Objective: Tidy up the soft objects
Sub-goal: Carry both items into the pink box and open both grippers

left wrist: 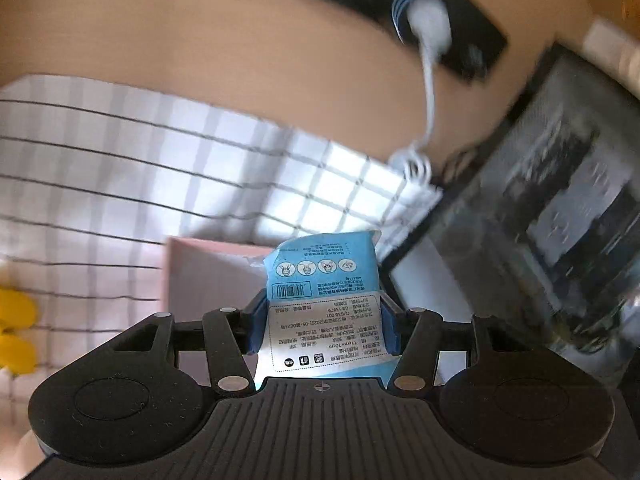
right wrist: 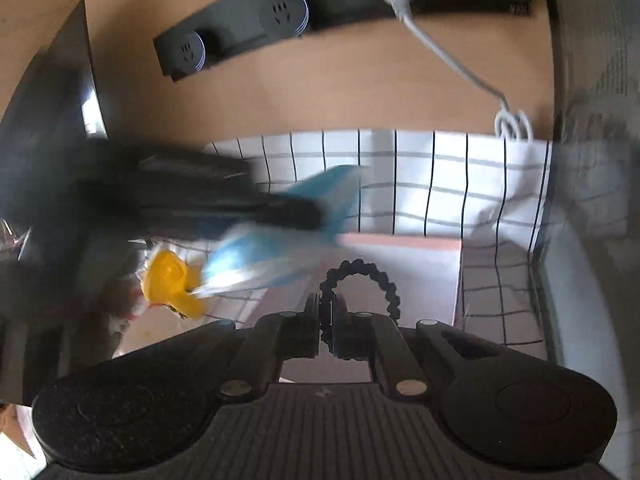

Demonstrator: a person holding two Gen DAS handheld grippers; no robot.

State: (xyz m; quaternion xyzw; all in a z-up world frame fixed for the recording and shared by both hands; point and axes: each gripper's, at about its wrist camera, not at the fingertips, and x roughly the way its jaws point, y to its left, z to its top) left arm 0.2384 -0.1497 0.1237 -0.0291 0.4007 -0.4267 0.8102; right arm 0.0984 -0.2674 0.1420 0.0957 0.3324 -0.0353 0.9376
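Left tongs (left wrist: 323,320) clamp blue packet (left wrist: 324,280).

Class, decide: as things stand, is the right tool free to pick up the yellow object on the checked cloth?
Probably not: the right tool is already shut on a black beaded loop, and the left tool with its blue packet crosses before the yellow object.

Motion smears the left claw (right wrist: 316,216) and its blue packet (right wrist: 256,256) in the right wrist view; their outlines can't be read. The yellow object (left wrist: 16,334) is cut by the picture's left edge. The dark frame (left wrist: 560,208) at the tabletop's right side is blurred.
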